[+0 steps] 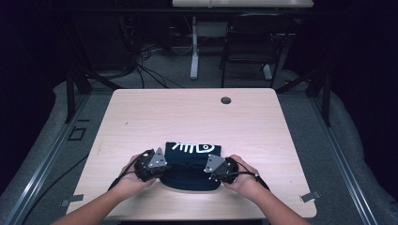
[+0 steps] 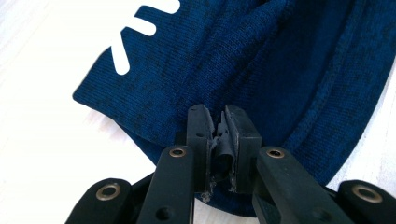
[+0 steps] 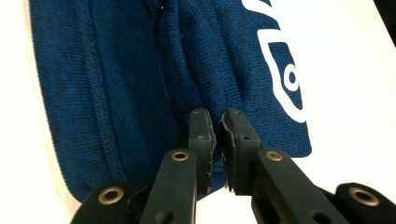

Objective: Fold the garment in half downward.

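Observation:
A folded dark blue knit garment (image 1: 190,174) with a white print (image 1: 192,146) lies on the light wooden table (image 1: 187,117), near its front edge. My left gripper (image 1: 164,165) is at the garment's left side. In the left gripper view its jaws (image 2: 219,114) are shut on a raised fold of the blue knit (image 2: 261,60). My right gripper (image 1: 210,168) is at the garment's right side. In the right gripper view (image 3: 217,116) its jaws pinch a ridge of the fabric (image 3: 130,70). A hand holds each gripper.
A round cable hole (image 1: 225,100) sits in the table's far part. Behind the table stand a dark chair (image 1: 256,42) and a white desk leg (image 1: 194,51), with cables (image 1: 141,61) on the floor. Metal clips (image 1: 310,197) lie by the front corners.

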